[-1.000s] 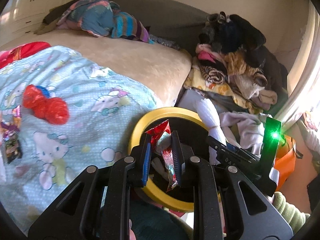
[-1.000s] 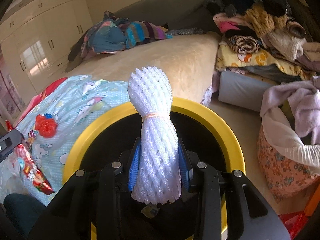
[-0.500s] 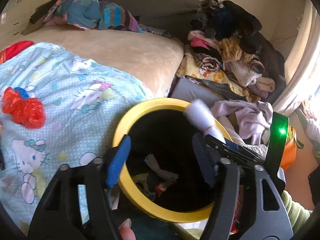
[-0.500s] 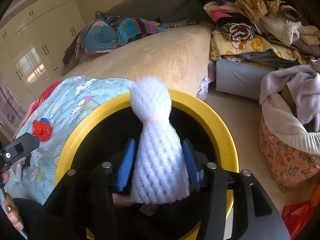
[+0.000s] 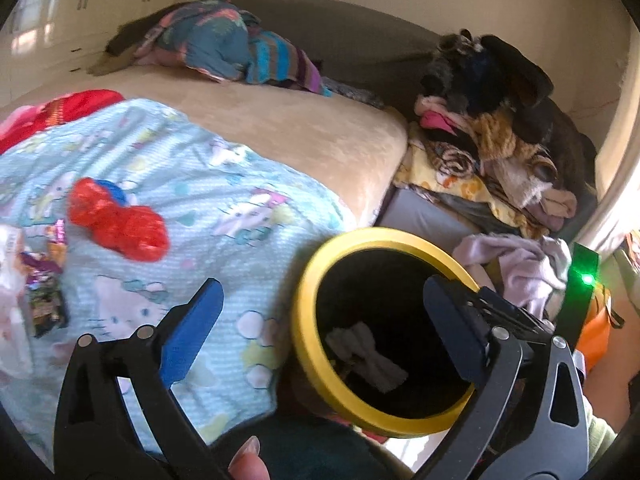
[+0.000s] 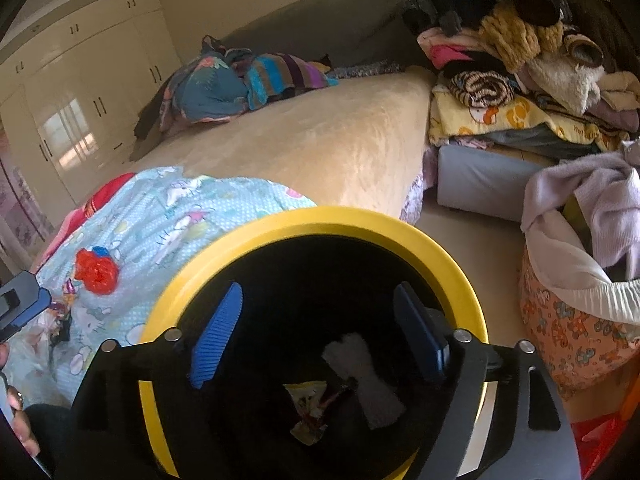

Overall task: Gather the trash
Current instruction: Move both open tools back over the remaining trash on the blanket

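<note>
- Left wrist view: left gripper (image 5: pixel 320 320), jaws spread wide and empty, straddles the near rim of the round yellow-rimmed black bin (image 5: pixel 308 336); a crumpled red plastic wrapper (image 5: pixel 118 220) lies on the pale blue cartoon-print blanket (image 5: pixel 192 208)
- Right wrist view: right gripper (image 6: pixel 318 336), jaws wide apart and empty, hangs over the bin (image 6: pixel 320 220); a white foam net sleeve (image 6: pixel 364 376) lies inside

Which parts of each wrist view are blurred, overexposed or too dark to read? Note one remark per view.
Left wrist view: the Hello Kitty blanket and red wrapper are motion-smeared; right edge blown out by daylight. Right wrist view: sharper; the yellow-rimmed bin interior is near black, glare on the wardrobe doors.
</note>
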{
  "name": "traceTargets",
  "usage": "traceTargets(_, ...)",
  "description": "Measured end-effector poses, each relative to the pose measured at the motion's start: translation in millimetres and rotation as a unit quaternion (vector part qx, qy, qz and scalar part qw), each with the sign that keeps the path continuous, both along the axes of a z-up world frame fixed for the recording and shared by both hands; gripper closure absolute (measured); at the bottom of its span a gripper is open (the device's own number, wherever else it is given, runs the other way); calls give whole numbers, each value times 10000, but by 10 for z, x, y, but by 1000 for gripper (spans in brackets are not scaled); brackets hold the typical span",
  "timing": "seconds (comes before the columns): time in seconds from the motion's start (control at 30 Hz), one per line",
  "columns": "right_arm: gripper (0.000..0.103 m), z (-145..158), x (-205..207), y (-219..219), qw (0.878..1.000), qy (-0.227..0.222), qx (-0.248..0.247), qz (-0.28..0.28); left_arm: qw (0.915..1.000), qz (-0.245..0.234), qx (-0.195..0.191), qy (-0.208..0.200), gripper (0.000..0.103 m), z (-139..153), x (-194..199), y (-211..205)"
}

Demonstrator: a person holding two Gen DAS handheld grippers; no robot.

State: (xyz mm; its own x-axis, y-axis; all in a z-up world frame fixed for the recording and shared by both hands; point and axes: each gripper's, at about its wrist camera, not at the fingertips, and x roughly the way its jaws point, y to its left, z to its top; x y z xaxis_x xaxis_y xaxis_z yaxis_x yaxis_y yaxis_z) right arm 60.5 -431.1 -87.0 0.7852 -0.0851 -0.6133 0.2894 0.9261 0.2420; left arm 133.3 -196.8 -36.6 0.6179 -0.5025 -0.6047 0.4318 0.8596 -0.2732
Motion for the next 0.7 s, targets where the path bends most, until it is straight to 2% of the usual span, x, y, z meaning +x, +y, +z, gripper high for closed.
traceTargets(0.33,17,298,14,381,9982,-327,-180,475,9980,562,-15,-272,11,175,-87,438)
traceTargets(0.7,14,532,-5,833,9920,-603,-325,1059,9944,947,-186,-426,11,294,-159,814)
